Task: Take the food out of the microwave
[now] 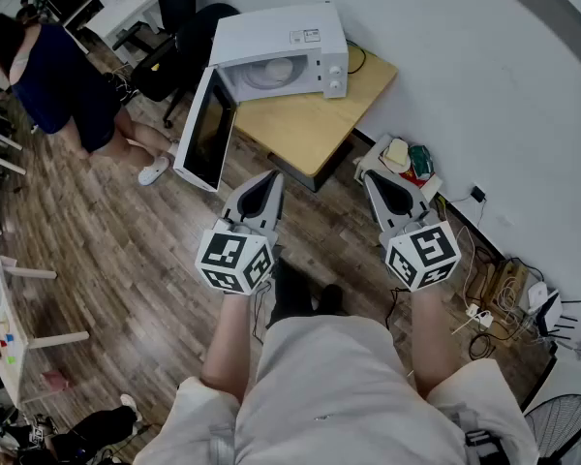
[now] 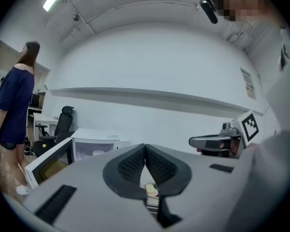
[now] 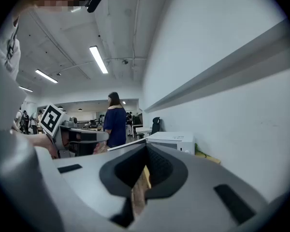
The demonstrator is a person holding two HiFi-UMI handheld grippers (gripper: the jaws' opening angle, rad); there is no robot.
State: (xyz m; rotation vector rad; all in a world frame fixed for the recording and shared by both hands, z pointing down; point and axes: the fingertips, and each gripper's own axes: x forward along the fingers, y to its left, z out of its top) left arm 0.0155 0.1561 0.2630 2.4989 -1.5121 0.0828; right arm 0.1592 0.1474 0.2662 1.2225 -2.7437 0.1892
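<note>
A white microwave stands on a wooden table against the wall, with its door swung open to the left. A pale dish shows dimly inside the cavity; what it holds I cannot tell. Both grippers hover well short of the table, over the wooden floor, pointing toward the microwave. My left gripper is shut and holds nothing, its jaws meeting at the tips. My right gripper is likewise shut and holds nothing. Each gripper appears at the edge of the other's view.
A person in a dark blue top stands left of the table, near a black office chair. A low white stand with small items sits right of the table. Cables and a power strip lie along the right wall.
</note>
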